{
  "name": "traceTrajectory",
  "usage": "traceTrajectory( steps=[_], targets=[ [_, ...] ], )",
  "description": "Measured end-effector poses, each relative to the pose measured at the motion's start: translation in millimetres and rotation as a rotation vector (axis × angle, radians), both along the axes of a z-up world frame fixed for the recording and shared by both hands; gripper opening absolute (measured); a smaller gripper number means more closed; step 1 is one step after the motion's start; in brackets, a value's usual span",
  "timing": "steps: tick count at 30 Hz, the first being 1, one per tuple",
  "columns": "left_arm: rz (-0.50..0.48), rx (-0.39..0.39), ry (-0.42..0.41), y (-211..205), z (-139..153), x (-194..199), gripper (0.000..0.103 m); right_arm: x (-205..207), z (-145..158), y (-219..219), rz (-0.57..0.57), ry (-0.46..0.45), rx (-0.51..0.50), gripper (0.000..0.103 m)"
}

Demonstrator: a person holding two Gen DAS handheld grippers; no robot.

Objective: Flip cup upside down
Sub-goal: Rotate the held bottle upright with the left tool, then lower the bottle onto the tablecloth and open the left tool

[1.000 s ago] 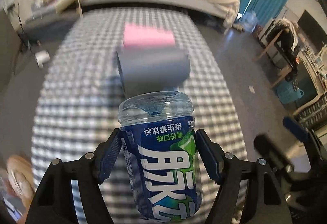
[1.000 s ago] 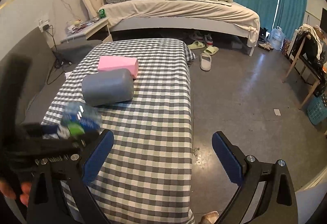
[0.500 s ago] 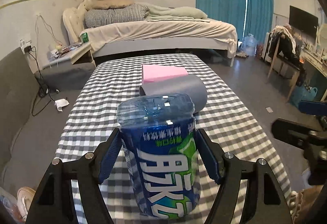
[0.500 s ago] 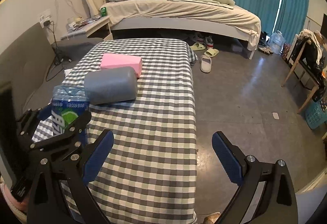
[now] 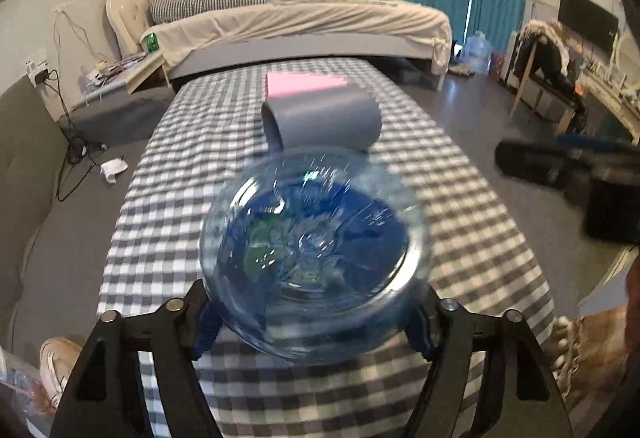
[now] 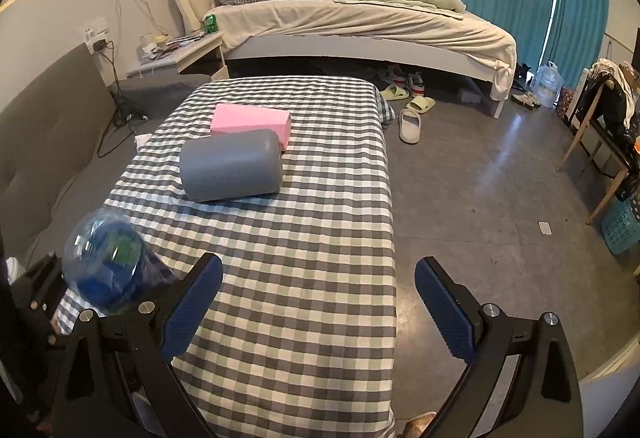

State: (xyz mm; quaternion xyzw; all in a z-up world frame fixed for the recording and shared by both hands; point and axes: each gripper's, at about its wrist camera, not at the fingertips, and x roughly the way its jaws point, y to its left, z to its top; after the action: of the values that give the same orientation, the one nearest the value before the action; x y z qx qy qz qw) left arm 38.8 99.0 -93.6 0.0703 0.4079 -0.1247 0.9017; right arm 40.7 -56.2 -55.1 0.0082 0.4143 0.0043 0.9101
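The cup (image 5: 314, 252) is a clear blue plastic cup cut from a bottle, with a blue and green label. My left gripper (image 5: 314, 322) is shut on it. The cup is tipped over so that its round base faces the camera, and it is motion-blurred. It is held above the near end of the checked table (image 5: 460, 198). In the right wrist view the cup (image 6: 106, 264) shows at the lower left in the left gripper. My right gripper (image 6: 318, 304) is open and empty above the table's near right part.
A grey cylinder (image 6: 230, 164) lies on its side mid-table with a pink block (image 6: 252, 122) behind it. A bed (image 6: 360, 26), a bedside table (image 6: 180, 52), slippers (image 6: 410, 124) and a chair (image 6: 604, 126) stand around on the floor.
The left gripper has rotated the cup from standing upright with its label showing to tipped forward, base toward the camera. The right gripper has stayed open and nearly still.
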Motion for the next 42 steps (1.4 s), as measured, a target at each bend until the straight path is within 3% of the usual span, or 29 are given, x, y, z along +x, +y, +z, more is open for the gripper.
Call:
traceTrajectory(
  steps=[6,7,15,26,30,33,42],
  targets=[
    [0.004,-0.009,0.100,7.7,-26.6,-1.6,0.077,-1.9,0.5,1.0,0.002,0.004,0.005,0.097],
    [0.002,-0.044,0.096,11.4,-27.9,-3.5,0.070,-1.8,0.3,1.5,0.004,0.006,0.006,0.097],
    [-0.022,-0.049,0.063,7.8,-28.0,-1.6,0.068,-3.0,-0.4,3.3,0.016,0.008,0.015,0.097],
    [-0.008,-0.020,0.047,-8.1,-27.6,53.4,0.069,1.1,-5.9,-0.5,0.002,0.025,0.001,0.097],
    [0.000,-0.059,0.047,-2.7,-28.3,49.0,0.073,3.6,-8.0,-0.3,0.004,0.028,0.007,0.097],
    [0.000,-0.085,0.056,2.4,-27.5,42.8,0.085,4.3,-7.9,2.1,0.009,0.026,0.015,0.097],
    [0.041,-0.123,0.081,22.5,-12.7,7.9,0.085,-9.8,2.6,5.7,0.027,-0.028,0.053,0.097]
  ],
)
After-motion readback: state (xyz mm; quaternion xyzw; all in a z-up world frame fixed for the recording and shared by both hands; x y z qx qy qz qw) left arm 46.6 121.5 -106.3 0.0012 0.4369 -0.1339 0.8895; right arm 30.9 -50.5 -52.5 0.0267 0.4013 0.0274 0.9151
